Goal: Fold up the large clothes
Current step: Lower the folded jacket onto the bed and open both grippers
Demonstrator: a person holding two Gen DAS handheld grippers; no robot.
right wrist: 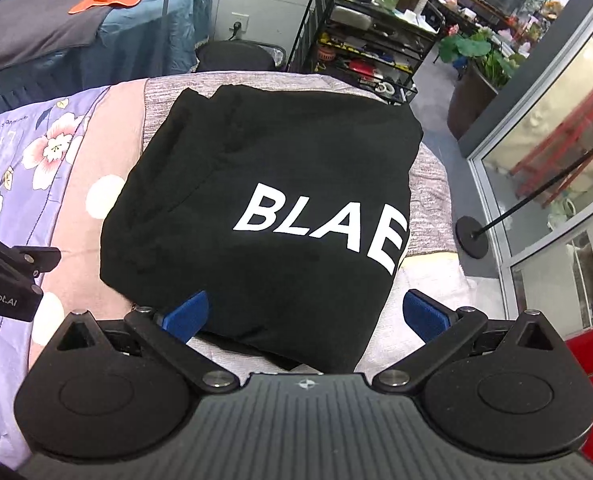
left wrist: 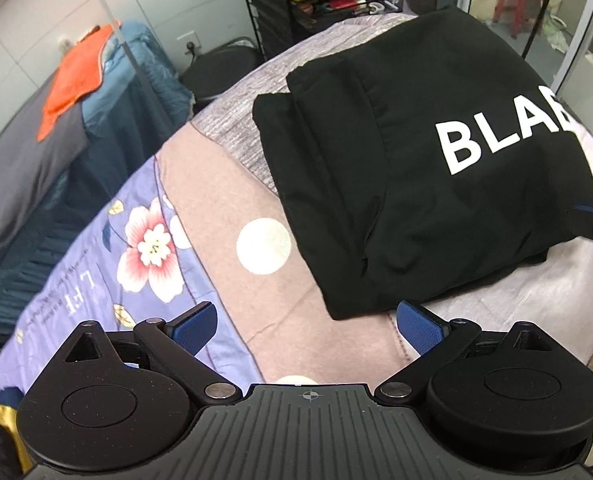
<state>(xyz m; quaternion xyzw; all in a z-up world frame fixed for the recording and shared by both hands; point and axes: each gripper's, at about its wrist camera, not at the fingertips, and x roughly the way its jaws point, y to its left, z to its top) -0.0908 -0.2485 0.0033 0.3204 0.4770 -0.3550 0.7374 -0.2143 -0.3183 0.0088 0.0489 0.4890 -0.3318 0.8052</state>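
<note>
Folded black garment point(right wrist: 264, 208) on bed point(left wrist: 224, 200), lettering cut off at fold. Left gripper point(left wrist: 308, 326) and right gripper point(right wrist: 308, 314) both spread, empty.

Both views are evenly and fairly brightly lit by soft indoor light, with only faint shadows. The fisheye lenses bend straight lines hard toward the edges and darken the corners. The black garment point(right wrist: 264, 200) shows little fold detail, though its white lettering stays crisp. The glass wall point(right wrist: 544, 152) at right looks bright and slightly washed out.
</note>
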